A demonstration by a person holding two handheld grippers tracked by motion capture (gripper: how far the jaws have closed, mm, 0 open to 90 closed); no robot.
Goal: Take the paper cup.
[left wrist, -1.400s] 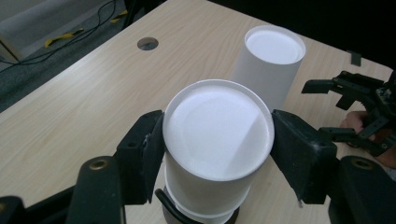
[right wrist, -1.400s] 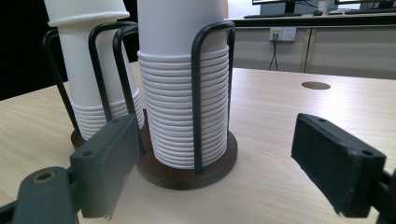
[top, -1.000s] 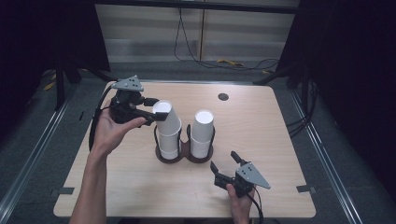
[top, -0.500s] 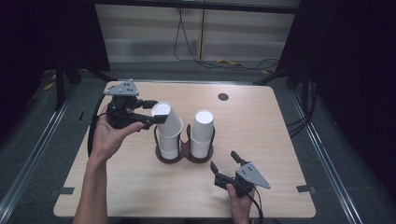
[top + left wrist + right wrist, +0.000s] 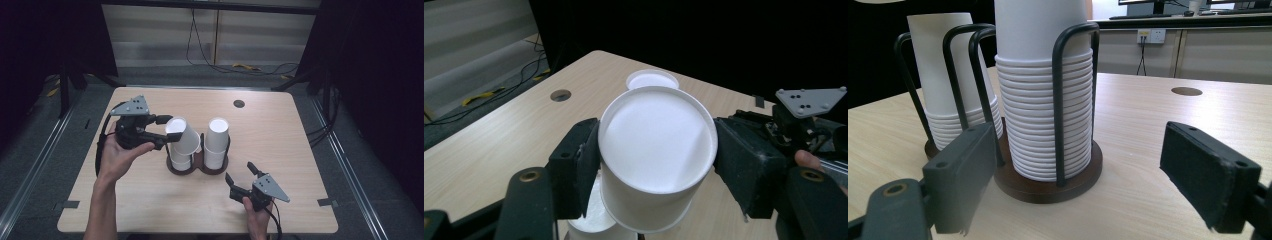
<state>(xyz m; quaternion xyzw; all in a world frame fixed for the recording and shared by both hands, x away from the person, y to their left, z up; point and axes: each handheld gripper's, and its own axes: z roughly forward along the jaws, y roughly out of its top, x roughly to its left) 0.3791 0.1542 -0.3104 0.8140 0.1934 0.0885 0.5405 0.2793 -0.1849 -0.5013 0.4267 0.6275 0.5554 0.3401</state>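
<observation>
High view: at centre left, the left gripper clamps a white cup, tilted above the left stack. At lower right, the right gripper rests open on the table.

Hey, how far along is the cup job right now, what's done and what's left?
Done: the left gripper has shut on the top white paper cup of the left stack. In hand: that cup is tilted, its lower end at the stack's top inside the dark wire-and-wood cup holder. Left: pulling it fully clear and setting it somewhere. The right gripper rests open on the light wooden table, and the right stack of white paper cups looks untouched.
</observation>
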